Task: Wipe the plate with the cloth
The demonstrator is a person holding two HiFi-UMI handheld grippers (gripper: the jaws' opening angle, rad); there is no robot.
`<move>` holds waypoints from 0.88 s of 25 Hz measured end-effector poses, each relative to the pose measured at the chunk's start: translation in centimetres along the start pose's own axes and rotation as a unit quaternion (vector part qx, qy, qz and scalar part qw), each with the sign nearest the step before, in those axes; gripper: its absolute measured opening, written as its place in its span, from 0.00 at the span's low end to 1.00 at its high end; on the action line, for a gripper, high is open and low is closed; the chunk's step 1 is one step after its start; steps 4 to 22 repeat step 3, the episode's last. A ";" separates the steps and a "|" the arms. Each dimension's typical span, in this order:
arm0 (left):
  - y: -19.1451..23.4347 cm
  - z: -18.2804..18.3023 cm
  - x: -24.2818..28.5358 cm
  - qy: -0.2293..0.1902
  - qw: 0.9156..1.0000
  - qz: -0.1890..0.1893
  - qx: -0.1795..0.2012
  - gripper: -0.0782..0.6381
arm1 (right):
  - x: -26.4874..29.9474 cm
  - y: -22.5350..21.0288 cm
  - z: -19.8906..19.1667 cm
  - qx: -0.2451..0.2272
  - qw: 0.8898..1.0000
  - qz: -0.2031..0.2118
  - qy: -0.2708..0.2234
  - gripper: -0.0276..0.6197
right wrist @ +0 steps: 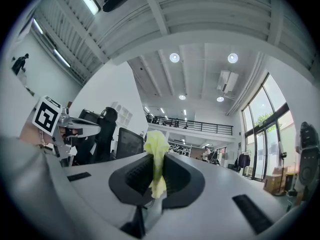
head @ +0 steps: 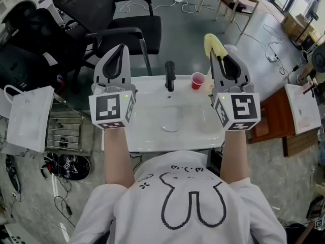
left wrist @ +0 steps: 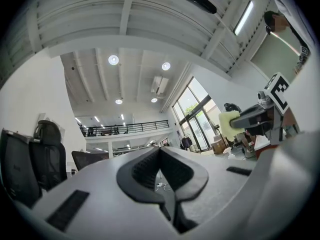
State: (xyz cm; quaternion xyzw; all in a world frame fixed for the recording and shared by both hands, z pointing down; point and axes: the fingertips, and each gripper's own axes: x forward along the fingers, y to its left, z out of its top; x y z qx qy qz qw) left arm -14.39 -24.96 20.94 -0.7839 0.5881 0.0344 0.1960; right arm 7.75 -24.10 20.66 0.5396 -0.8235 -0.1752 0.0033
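Observation:
In the head view both grippers are held up over a white sink top (head: 147, 136). A pale, glassy round plate (head: 171, 119) lies on it below and between them. My right gripper (head: 219, 54) is shut on a yellow cloth (head: 213, 43), which sticks up past the fingertips. The right gripper view shows the cloth (right wrist: 157, 149) pinched between the dark pads, the right gripper (right wrist: 156, 160) pointing slightly upward at the room. My left gripper (head: 121, 48) is shut with nothing in it; in the left gripper view its jaws (left wrist: 160, 153) meet, holding nothing. Neither gripper touches the plate.
A red cup (head: 197, 80) and a black faucet (head: 169, 75) stand at the sink top's far edge. Black office chairs (head: 122, 22) sit beyond it. A white paper bag (head: 29, 118) hangs at the left, and a wooden table (head: 274, 117) is at the right.

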 end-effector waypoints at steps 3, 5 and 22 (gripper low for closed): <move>-0.1 0.1 0.1 -0.001 1.000 -0.004 -0.010 0.12 | 0.1 0.2 0.0 0.002 1.000 0.001 -0.002 0.12; -0.1 0.1 0.1 -0.001 1.000 -0.004 -0.010 0.12 | 0.1 0.2 0.0 0.002 1.000 0.001 -0.002 0.12; -0.1 0.1 0.1 -0.001 1.000 -0.004 -0.010 0.12 | 0.1 0.2 0.0 0.002 1.000 0.001 -0.002 0.12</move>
